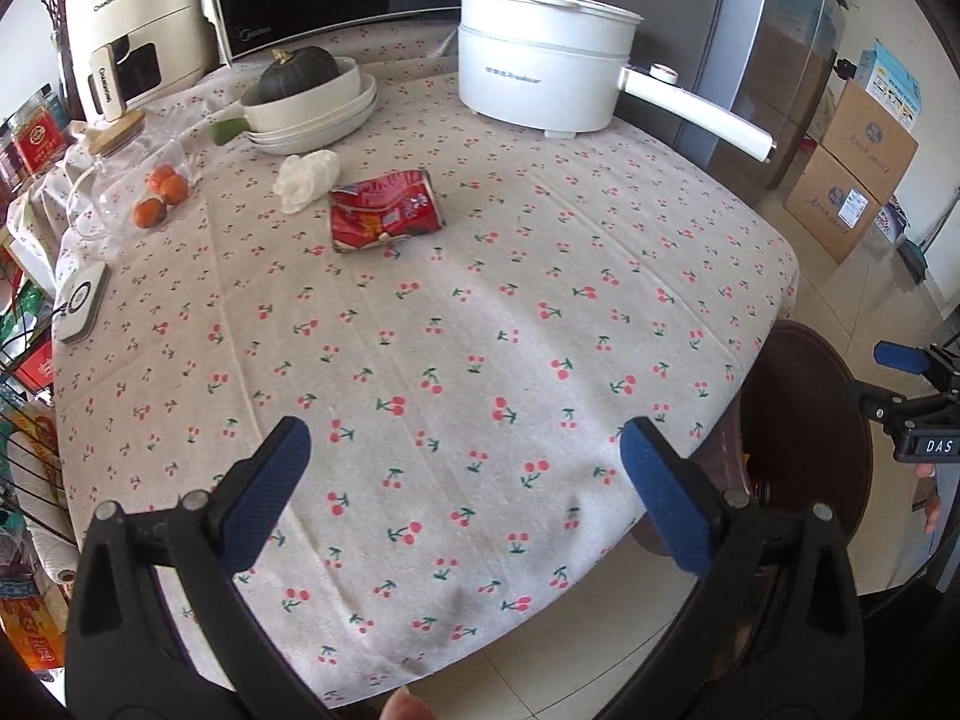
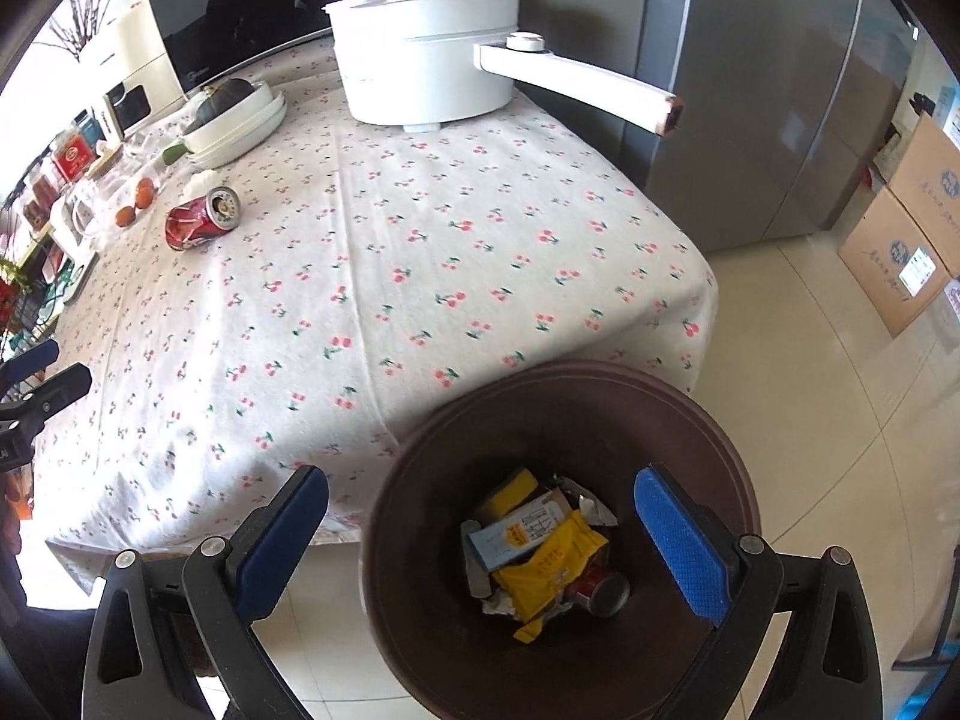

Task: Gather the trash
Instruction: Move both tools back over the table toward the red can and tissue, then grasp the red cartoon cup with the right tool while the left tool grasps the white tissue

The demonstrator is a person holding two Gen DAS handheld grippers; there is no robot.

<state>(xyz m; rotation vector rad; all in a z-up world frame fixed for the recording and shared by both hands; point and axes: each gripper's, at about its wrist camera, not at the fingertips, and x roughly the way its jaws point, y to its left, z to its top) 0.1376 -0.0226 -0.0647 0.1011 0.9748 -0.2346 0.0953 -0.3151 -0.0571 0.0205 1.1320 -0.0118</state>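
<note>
A crushed red can (image 1: 384,211) lies on the cherry-print tablecloth (image 1: 456,360), with a crumpled white tissue (image 1: 306,177) just behind it on the left. Both show small in the right wrist view, the can (image 2: 201,219) and the tissue (image 2: 203,182). My left gripper (image 1: 465,468) is open and empty, over the table's near part, well short of the can. My right gripper (image 2: 480,516) is open and empty, above the brown trash bin (image 2: 420,630), which holds yellow wrappers, a packet and a can (image 2: 603,591). The bin's rim also shows in the left wrist view (image 1: 804,420).
A white electric pot (image 1: 540,84) with a long handle (image 1: 702,114) stands at the back. Stacked white dishes with a dark squash (image 1: 312,102), a glass jar, oranges (image 1: 159,198) and a white device (image 1: 81,303) sit at the left. Cardboard boxes (image 1: 852,180) stand on the floor right.
</note>
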